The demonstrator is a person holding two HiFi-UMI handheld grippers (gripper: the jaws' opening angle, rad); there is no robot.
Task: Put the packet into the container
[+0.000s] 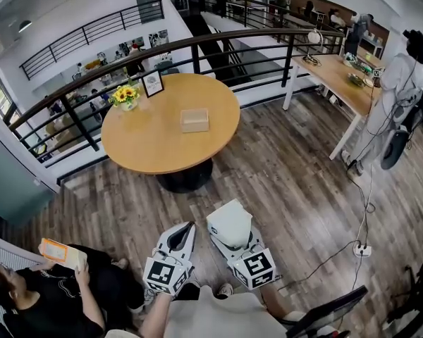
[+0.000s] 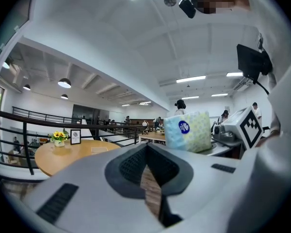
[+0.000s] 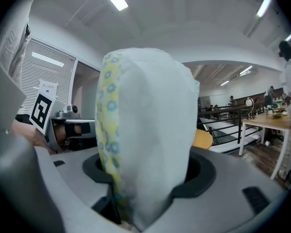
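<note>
The round table [image 1: 144, 150] stands ahead of both grippers, across a bare stretch of plank floor; a curved railing [image 1: 197, 44] closes off the space behind it; to the right a cable runs over the floor to a power strip [image 1: 362, 250], near a second, rectangular table [image 1: 342, 76]. One container [image 1: 194, 120], a tan box, sits right of the round top's middle, well in from every edge, with bare wood all round it; one flower pot [image 1: 125, 97] and one small frame [image 1: 153, 83] stand apart from it near the far left rim.

One packet [image 1: 228, 222], white with a yellow and blue flower print, is clenched upright in the right gripper [image 1: 233, 241], low and well short of the table; it covers that claw's fingertips in the head view. In the right gripper view it fills the middle and hides almost the whole round table. The left gripper [image 1: 189, 225], just beside it, has its jaws drawn together at the tips with nothing between them; only a sliver of floor shows behind the tips.

One seated person [image 1: 35, 298], cut off at the lower left corner, holds a flat orange thing [image 1: 62, 253]; one standing figure in white [image 1: 398, 83] is by the right edge; further people behind the railing are too small to count.
</note>
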